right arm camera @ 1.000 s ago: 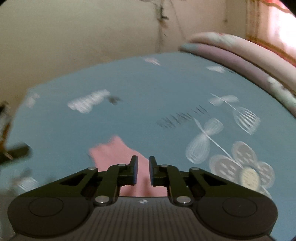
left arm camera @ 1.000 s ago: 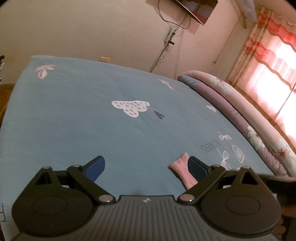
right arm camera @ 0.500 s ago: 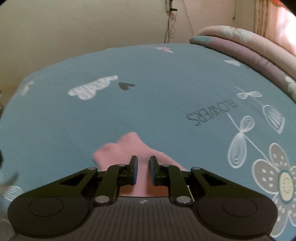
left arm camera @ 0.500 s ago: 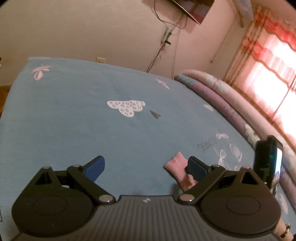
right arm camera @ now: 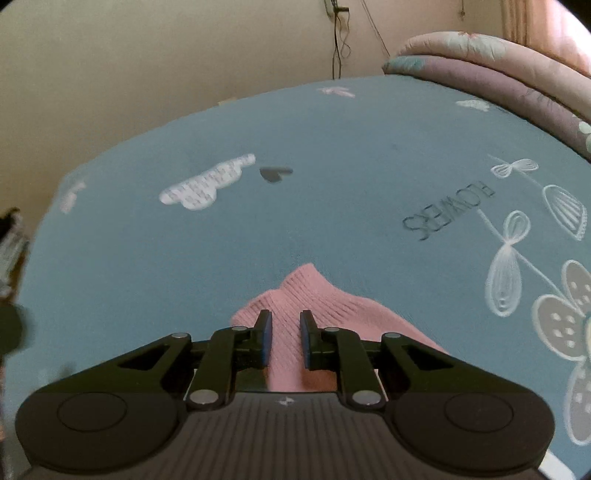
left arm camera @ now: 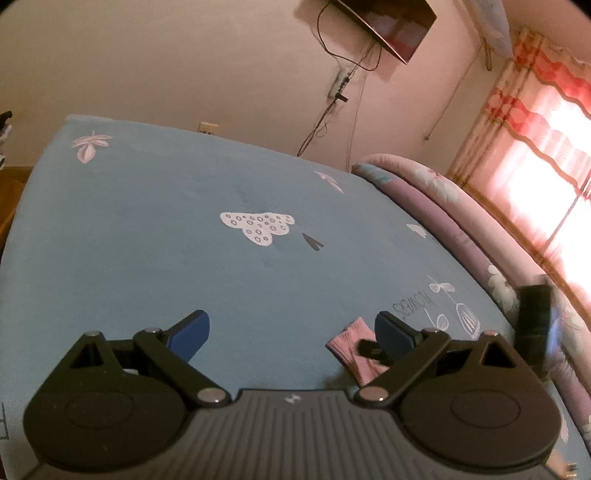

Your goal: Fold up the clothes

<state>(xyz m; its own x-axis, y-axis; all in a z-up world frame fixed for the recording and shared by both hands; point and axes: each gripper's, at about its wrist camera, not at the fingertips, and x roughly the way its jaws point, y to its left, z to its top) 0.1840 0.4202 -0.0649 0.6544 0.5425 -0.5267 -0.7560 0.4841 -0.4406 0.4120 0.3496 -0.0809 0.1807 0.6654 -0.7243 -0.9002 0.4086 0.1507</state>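
A small pink ribbed knit garment [right arm camera: 332, 306] lies flat on the blue patterned bed sheet [right arm camera: 332, 166]. My right gripper [right arm camera: 285, 315] hangs just over its near part. Its jaws stand a narrow gap apart and are opening, and the cloth shows in the gap, not pinched by the pads. In the left wrist view the pink garment [left arm camera: 349, 341] lies by the right finger of my left gripper [left arm camera: 291, 321], which is wide open over bare sheet [left arm camera: 147, 240] with nothing between its fingers. The right gripper's dark body [left arm camera: 533, 317] shows there, blurred, its finger reaching onto the garment.
A rolled pink and purple quilt [left arm camera: 461, 221] lies along the bed's right side below a bright curtained window [left arm camera: 535, 129]. The quilt [right arm camera: 498, 62] is at the top right in the right wrist view. A wall-mounted screen [left arm camera: 391, 22] with hanging cables is behind. The bed's edge falls off at the left.
The right gripper has come in closer and lower over the pink garment, and its jaws have parted slightly. It now shows at the right in the left wrist view. The left gripper has stayed put.
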